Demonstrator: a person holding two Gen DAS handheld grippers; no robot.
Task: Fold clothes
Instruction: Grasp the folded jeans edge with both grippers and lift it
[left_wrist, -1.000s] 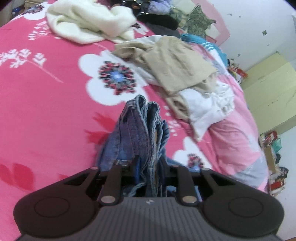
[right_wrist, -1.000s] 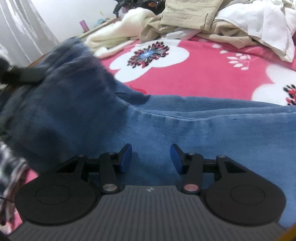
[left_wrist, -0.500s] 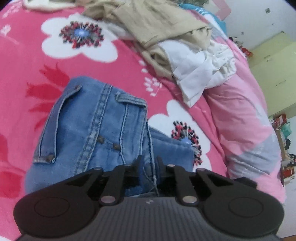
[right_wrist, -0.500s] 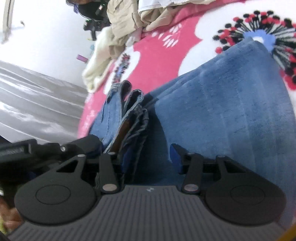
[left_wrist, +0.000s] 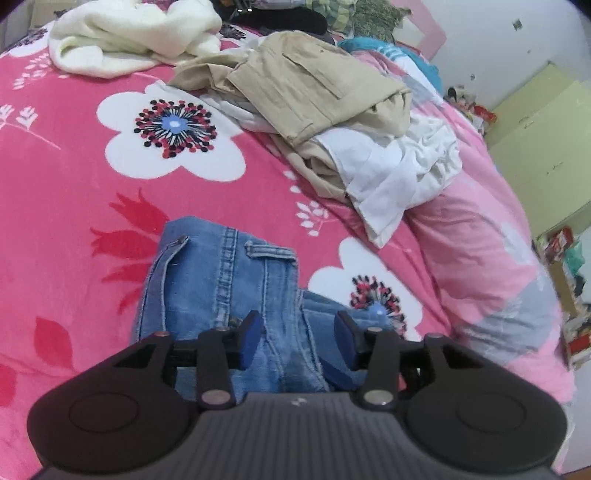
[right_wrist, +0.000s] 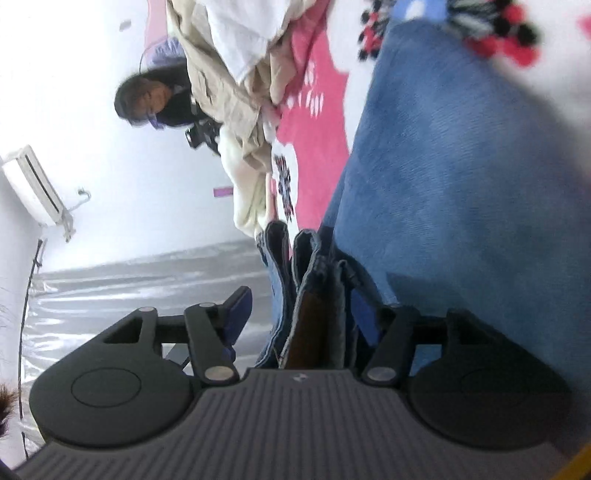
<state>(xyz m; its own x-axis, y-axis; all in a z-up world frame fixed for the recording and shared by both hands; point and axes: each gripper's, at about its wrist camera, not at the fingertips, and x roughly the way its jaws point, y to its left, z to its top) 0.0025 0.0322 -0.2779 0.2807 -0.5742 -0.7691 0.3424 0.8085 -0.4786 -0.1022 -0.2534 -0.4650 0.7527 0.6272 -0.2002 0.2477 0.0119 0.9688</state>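
The jeans (left_wrist: 221, 295) lay folded on the bed's pink flowered blanket (left_wrist: 74, 192), waistband and belt loops facing up, near the lower middle of the left wrist view.

Left hand-held gripper (left_wrist: 299, 341): its jaws had just been opening and stood spread. The blue pads (left_wrist: 251, 338) sat apart over the denim, with a seam of the jeans between them but no pad pressing on the cloth.

Right hand-held gripper (right_wrist: 306, 317): rolled onto its side, so the bed appeared tilted on edge in its view. Its jaws had just been opening as well. A bunched, layered edge of the jeans (right_wrist: 314, 288) stood between the fingers. The left pad (right_wrist: 238, 312) was clear of the cloth; the right pad was mostly hidden behind the denim, so contact on that side could not be told. A broad blue panel of the jeans filled the right of this view.

Beyond the jeans, a heap of unfolded clothes lay on the blanket: beige trousers (left_wrist: 314, 85) on top of a white shirt (left_wrist: 399, 173), and a cream garment (left_wrist: 129, 33) farther back. A person (right_wrist: 147, 99) was visible behind the heap in the right wrist view.
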